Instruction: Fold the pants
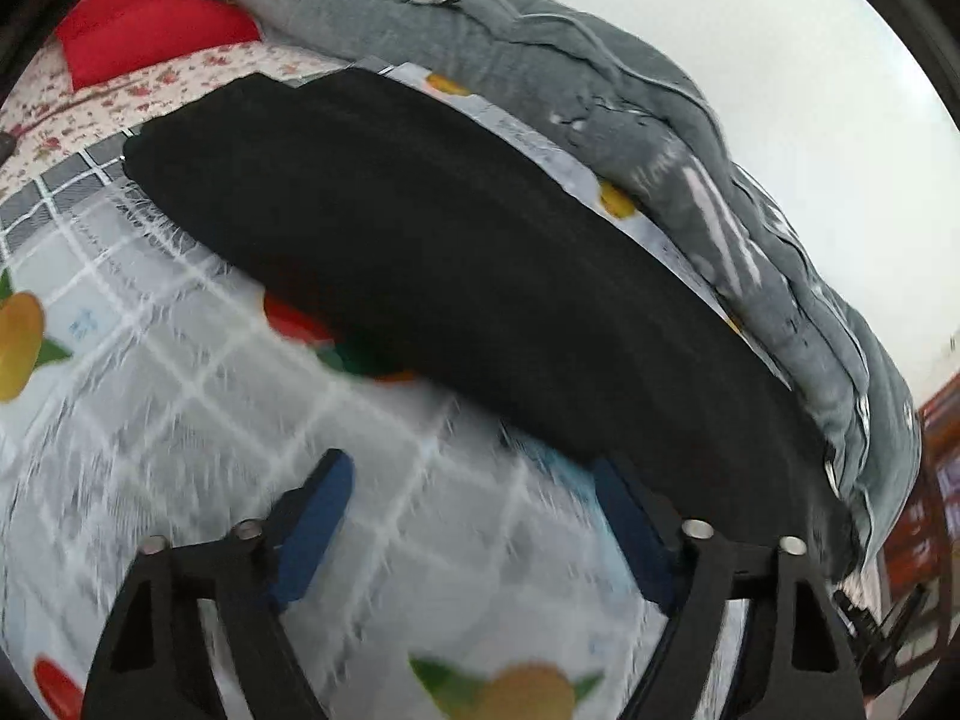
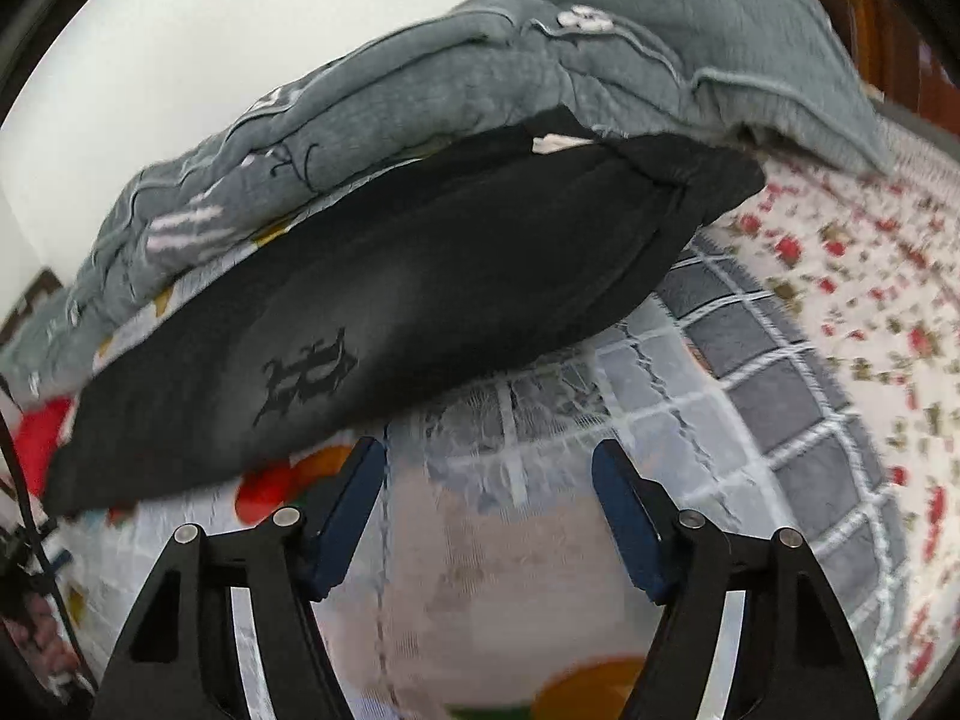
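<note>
The black pants (image 1: 450, 252) lie in a long flat band on the bed, running from upper left to lower right in the left wrist view. In the right wrist view the pants (image 2: 420, 300) show a dark printed logo (image 2: 306, 378) and their waist end at the upper right. My left gripper (image 1: 468, 474) is open just short of the pants' near edge, its right finger close to the fabric, with only the sheet between the blue pads. My right gripper (image 2: 487, 450) is open as well, just below the pants' near edge and holding nothing.
A fruit-print checked sheet (image 1: 180, 420) covers the bed under the pants, over a floral sheet (image 2: 870, 300). A bunched grey quilt (image 1: 600, 78) lies along the far side by the white wall. A red pillow (image 1: 144, 24) sits at the far left. Wooden furniture (image 1: 942, 468) stands at the right.
</note>
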Action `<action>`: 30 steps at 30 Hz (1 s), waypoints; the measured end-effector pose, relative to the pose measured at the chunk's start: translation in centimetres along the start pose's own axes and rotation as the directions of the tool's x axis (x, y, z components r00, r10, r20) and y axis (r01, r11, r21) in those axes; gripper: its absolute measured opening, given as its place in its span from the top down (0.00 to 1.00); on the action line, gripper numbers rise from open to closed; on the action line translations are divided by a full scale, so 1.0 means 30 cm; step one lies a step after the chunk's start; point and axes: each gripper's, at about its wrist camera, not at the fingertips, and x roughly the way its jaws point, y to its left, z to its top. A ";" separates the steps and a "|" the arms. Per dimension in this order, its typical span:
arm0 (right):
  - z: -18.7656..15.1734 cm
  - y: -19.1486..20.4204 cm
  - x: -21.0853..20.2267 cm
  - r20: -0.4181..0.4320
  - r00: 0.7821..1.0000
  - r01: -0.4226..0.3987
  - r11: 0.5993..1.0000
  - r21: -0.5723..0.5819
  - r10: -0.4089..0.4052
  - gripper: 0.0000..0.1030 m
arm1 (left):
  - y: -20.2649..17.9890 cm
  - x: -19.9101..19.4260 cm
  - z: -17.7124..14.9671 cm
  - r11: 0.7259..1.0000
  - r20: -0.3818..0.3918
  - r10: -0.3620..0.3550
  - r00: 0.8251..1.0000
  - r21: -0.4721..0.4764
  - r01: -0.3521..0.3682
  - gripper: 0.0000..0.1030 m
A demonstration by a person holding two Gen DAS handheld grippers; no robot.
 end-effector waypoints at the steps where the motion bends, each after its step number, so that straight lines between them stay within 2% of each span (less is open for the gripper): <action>1: 0.010 0.000 0.013 0.000 1.000 -0.005 1.000 0.010 0.005 0.38 | 0.009 0.021 0.021 1.000 -0.009 0.000 1.000 -0.012 0.000 0.35; 3: 0.035 0.003 0.046 0.005 1.000 0.005 1.000 0.026 -0.005 0.39 | 0.033 0.054 0.061 0.999 -0.008 0.001 1.000 -0.046 -0.001 0.43; 6: 0.073 0.011 0.105 -0.015 0.999 -0.027 0.998 0.055 0.028 0.41 | 0.061 0.092 0.117 0.995 -0.005 0.024 1.000 -0.096 -0.025 0.56; 8: 0.099 0.027 0.143 -0.026 0.999 -0.039 0.997 0.061 0.040 0.42 | 0.059 0.114 0.147 0.994 -0.020 0.066 0.998 -0.086 -0.067 0.71; 9: 0.106 0.035 0.156 -0.027 0.999 -0.028 0.998 0.057 0.030 0.45 | 0.054 0.124 0.158 0.991 -0.032 0.116 0.993 -0.062 -0.118 0.89; 10: 0.118 0.051 0.175 -0.030 1.000 -0.006 0.999 0.044 0.007 0.56 | 0.049 0.125 0.167 0.989 -0.033 0.140 0.990 -0.035 -0.141 0.91; 11: 0.122 0.060 0.181 -0.022 1.000 -0.001 0.999 0.032 0.002 0.66 | 0.041 0.116 0.174 0.991 -0.024 0.131 0.991 -0.017 -0.131 0.92; 12: 0.129 0.075 0.181 -0.013 1.000 -0.008 1.000 0.011 0.008 0.82 | 0.029 0.089 0.181 0.993 0.005 0.121 0.993 0.002 -0.121 0.93; 16: 0.167 0.174 0.096 0.127 0.992 0.019 0.991 -0.131 -0.002 0.84 | -0.039 0.012 0.250 0.991 0.089 0.100 0.991 0.077 -0.107 0.93; 18: 0.205 0.214 0.080 0.166 0.986 0.026 0.984 -0.175 0.003 0.85 | -0.088 0.005 0.313 0.988 0.122 0.098 0.988 0.105 -0.111 0.93; 25: 0.398 0.288 0.163 0.198 0.980 0.047 0.973 -0.225 -0.001 0.85 | -0.250 0.100 0.500 0.962 0.243 0.164 0.956 0.176 -0.209 0.93; 30: 0.492 0.354 0.294 0.207 0.977 0.114 0.958 -0.264 -0.059 0.85 | -0.330 0.263 0.576 0.937 0.274 0.221 0.936 0.205 -0.282 0.93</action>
